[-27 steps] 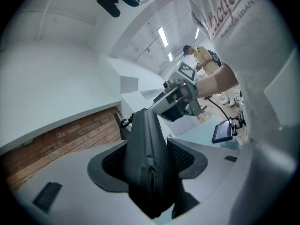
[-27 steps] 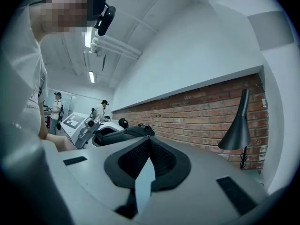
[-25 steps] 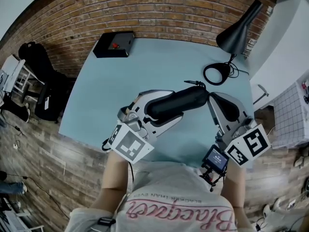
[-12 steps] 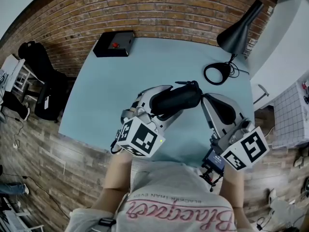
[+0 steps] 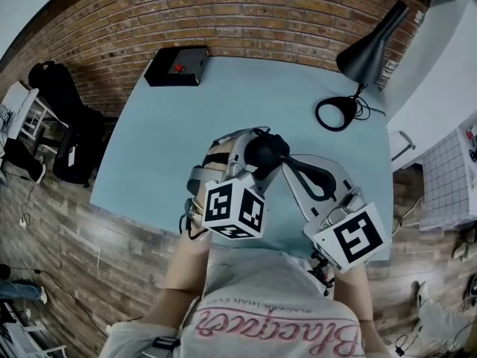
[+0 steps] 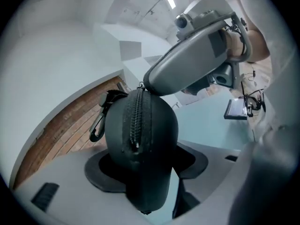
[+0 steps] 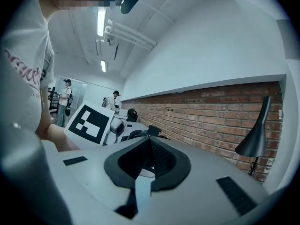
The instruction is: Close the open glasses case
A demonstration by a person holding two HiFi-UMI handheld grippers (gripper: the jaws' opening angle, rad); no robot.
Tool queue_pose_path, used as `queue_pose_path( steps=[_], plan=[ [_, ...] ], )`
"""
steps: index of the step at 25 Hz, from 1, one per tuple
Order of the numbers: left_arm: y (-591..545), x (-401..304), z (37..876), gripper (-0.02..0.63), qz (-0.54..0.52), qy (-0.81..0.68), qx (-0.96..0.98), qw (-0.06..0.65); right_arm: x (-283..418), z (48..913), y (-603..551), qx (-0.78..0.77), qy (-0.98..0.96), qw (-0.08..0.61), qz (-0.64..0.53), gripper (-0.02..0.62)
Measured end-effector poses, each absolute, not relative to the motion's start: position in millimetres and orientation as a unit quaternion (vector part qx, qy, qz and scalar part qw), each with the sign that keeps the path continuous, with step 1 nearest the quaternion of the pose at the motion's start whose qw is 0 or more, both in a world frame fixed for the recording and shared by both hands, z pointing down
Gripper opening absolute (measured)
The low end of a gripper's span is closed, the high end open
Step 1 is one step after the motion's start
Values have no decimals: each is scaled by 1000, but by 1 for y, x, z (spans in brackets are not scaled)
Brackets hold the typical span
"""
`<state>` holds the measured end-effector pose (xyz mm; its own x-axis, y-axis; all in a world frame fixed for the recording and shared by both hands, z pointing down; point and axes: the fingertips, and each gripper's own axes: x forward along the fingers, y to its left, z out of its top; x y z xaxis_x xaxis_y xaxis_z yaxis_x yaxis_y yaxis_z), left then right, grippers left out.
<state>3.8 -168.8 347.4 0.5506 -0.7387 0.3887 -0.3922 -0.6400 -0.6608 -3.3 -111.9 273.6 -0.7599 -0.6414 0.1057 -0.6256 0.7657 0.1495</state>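
Note:
A black zipped glasses case is held above the pale blue table. My left gripper is shut on it. In the left gripper view the case stands between the pads with its closed zip facing the camera and a carabiner at its left. My right gripper comes in from the right. Its grey jaws meet at the zip's upper end, where a small dark zipper pull shows. In the right gripper view the right gripper has its tips together against the dark case end.
A black box with a red button sits at the table's far left corner. A black desk lamp with its round base stands at the far right. A brick wall runs behind. People stand far off.
The case has swung from lying across the table to pointing nearly end-on. The right gripper moved left with its end, and the left gripper tipped downward, its marker cube shifting right.

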Motion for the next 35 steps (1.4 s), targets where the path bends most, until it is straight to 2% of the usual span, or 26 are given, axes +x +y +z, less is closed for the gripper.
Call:
queue_pose_path(
  steps=[4, 8, 15, 23, 35],
  plan=[
    [-163, 2, 355, 268, -343, 322, -847, 247, 0, 286, -111, 322, -940, 102, -53, 20],
    [-155, 4, 348, 265, -278, 296, -886, 225, 4, 280, -109, 310, -947, 80, -30, 20],
    [-134, 9, 331, 261, -213, 232, -913, 260, 27, 278, -109, 297, -953, 66, 10, 20],
    [-112, 17, 314, 261, -136, 165, -952, 217, 32, 282, -107, 271, -961, 41, 47, 20],
    [-94, 20, 284, 262, -28, 108, -975, 190, 27, 297, -109, 238, -968, 37, 76, 20]
  ],
)
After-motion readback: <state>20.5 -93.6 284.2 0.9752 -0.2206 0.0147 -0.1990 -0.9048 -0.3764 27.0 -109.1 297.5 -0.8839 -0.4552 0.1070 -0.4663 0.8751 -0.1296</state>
